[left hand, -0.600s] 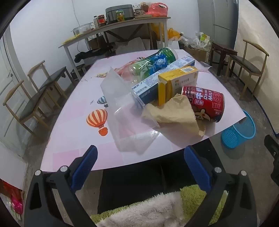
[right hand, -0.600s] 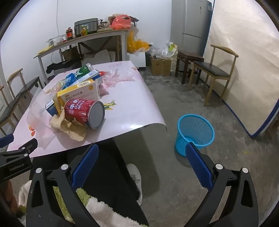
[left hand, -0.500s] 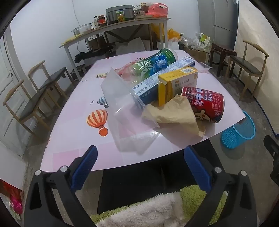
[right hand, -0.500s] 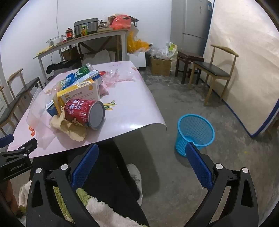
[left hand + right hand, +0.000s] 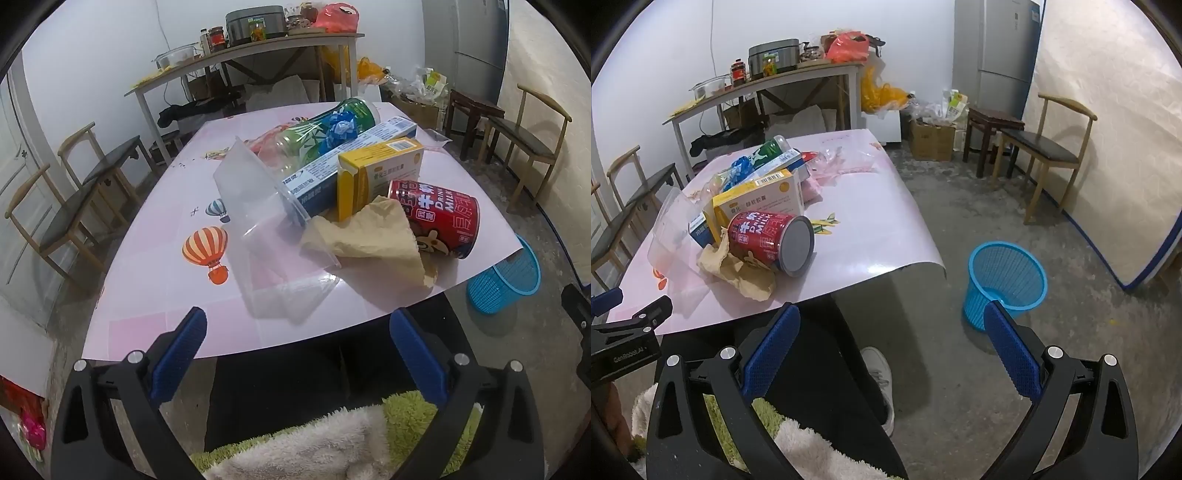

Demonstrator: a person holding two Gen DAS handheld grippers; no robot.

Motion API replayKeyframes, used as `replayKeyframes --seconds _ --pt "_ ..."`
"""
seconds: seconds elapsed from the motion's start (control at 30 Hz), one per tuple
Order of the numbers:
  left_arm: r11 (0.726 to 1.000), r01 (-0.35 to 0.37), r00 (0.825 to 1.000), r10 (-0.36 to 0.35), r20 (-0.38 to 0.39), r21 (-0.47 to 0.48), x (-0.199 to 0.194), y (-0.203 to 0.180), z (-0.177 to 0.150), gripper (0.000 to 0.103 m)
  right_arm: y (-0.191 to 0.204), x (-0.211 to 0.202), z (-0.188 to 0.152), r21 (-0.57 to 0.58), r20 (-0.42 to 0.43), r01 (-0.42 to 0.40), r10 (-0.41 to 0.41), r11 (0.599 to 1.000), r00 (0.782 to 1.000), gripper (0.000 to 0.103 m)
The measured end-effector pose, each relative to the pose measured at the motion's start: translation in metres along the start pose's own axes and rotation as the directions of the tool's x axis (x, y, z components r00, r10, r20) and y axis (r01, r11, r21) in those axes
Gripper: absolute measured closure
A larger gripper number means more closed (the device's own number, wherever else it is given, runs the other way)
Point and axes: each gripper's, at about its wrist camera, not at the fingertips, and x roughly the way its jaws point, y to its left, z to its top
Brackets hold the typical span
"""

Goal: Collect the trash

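Table (image 5: 155, 280) clutter half-burying toothpaste box (image 5: 347, 155)

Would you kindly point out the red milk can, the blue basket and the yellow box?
red milk can (image 5: 759, 236), right wrist view, printed side
blue basket (image 5: 1004, 291), right wrist view, mesh wall
yellow box (image 5: 384, 173), left wrist view, front face

trash heaped on the pink table (image 5: 155, 288): red milk can (image 5: 439, 218) on its side, crumpled brown paper (image 5: 369, 243) against it, yellow box (image 5: 376, 170), blue-white toothpaste carton (image 5: 332, 170), green bottle (image 5: 332, 129) lying flat, clear plastic container (image 5: 251, 199) tilted; blue mesh bin (image 5: 1004, 280) upright on the floor beside the table.
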Motion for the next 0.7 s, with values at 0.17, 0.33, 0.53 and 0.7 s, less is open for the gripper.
replayKeyframes --seconds 0.17,0.33,0.53,0.7 --pt "1.000 0.002 1.000 -0.002 -0.002 0.001 0.0007 0.0000 0.0000 0.006 0.0001 0.0008 0.0000 0.000 -0.001 0.000 0.000 1.000 1.000 0.007" --pt "1.000 0.001 1.000 -0.001 -0.003 -0.001 -0.0013 0.0009 0.0002 0.006 -0.0001 0.0013 0.0000 0.001 0.000 0.001 -0.001 1.000 1.000 0.007" --pt "1.000 0.001 1.000 -0.001 -0.004 0.000 -0.0012 0.0011 0.0003 0.006 -0.0003 0.0022 0.0003 0.001 -0.001 -0.001 0.001 1.000 1.000 0.007" --pt "1.000 0.001 1.000 -0.001 -0.004 0.000 -0.0012 0.0008 0.0003 0.006 -0.0007 0.0027 0.0004 0.002 0.000 -0.002 0.002 1.000 1.000 0.007"
